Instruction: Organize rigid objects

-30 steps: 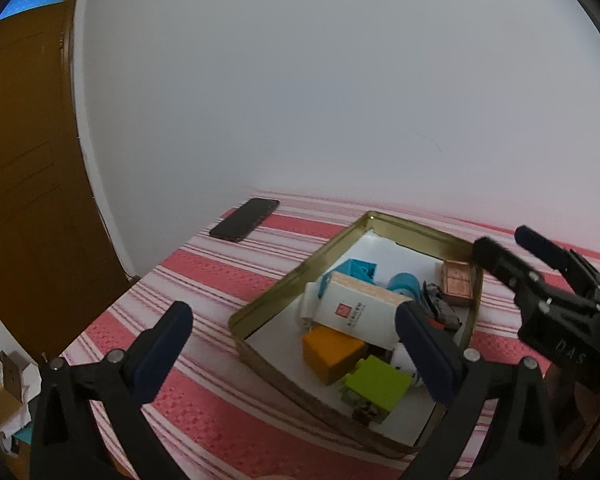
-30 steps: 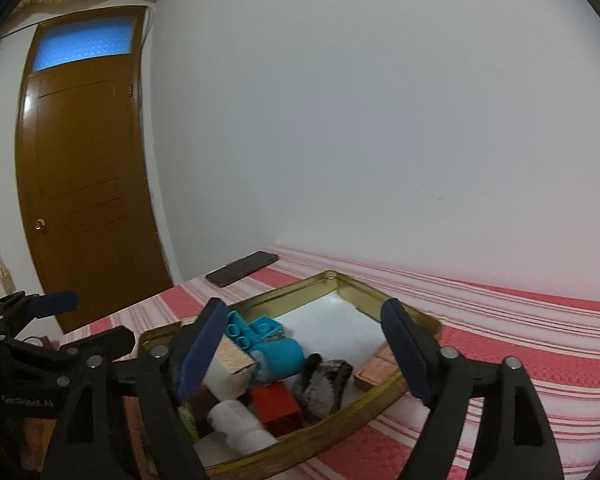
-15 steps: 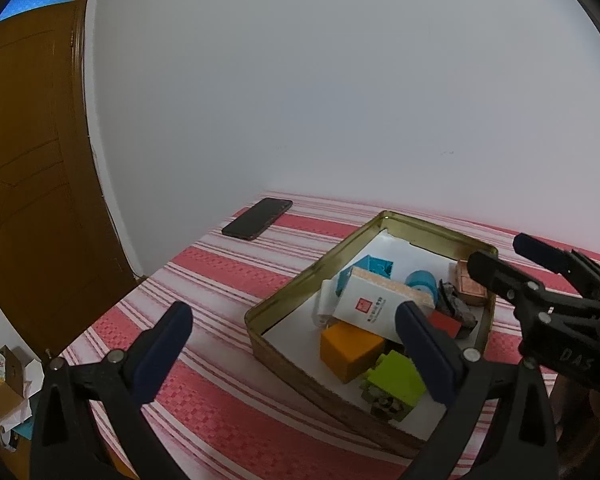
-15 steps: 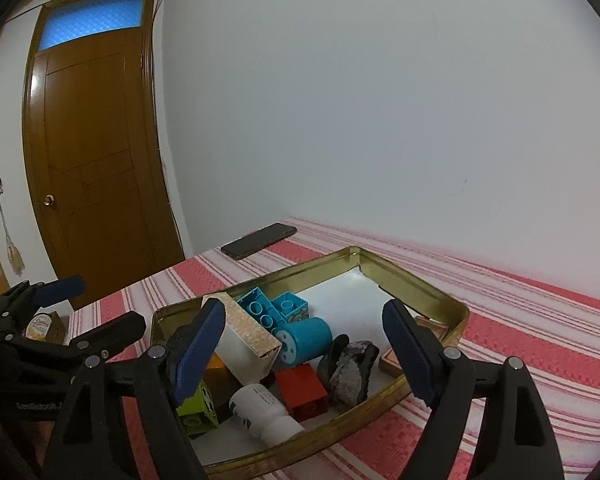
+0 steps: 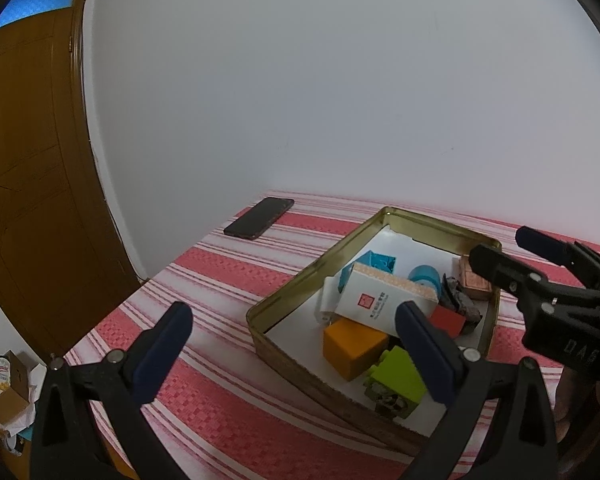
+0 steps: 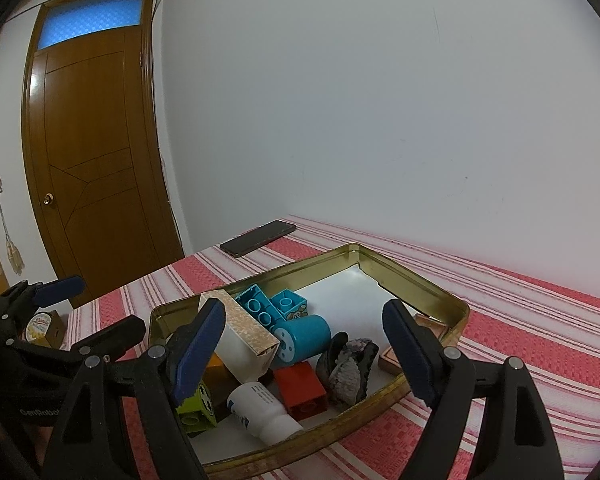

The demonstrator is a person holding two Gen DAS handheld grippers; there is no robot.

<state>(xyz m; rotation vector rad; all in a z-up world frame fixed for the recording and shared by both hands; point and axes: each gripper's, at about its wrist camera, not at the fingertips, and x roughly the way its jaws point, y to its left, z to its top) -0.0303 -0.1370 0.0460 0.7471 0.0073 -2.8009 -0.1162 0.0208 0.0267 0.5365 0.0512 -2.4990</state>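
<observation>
Both grippers are held spread wide and empty above the striped bench (image 5: 220,280): the left gripper (image 5: 292,348) over the tin's near left corner, the right gripper (image 6: 304,344) over its contents. The rigid objects are piled in the gold tin (image 6: 452,304): a white carton (image 5: 380,300) is propped on an orange block (image 5: 352,346), beside a green block (image 5: 400,376), teal bricks (image 6: 268,306), a red brick (image 6: 300,388) and a white bottle (image 6: 264,412). A phone (image 5: 260,223) is seen well apart.

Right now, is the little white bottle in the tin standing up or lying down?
Lying down. The white bottle rests on its side on the floor of the gold tin, beside the red block.
</observation>
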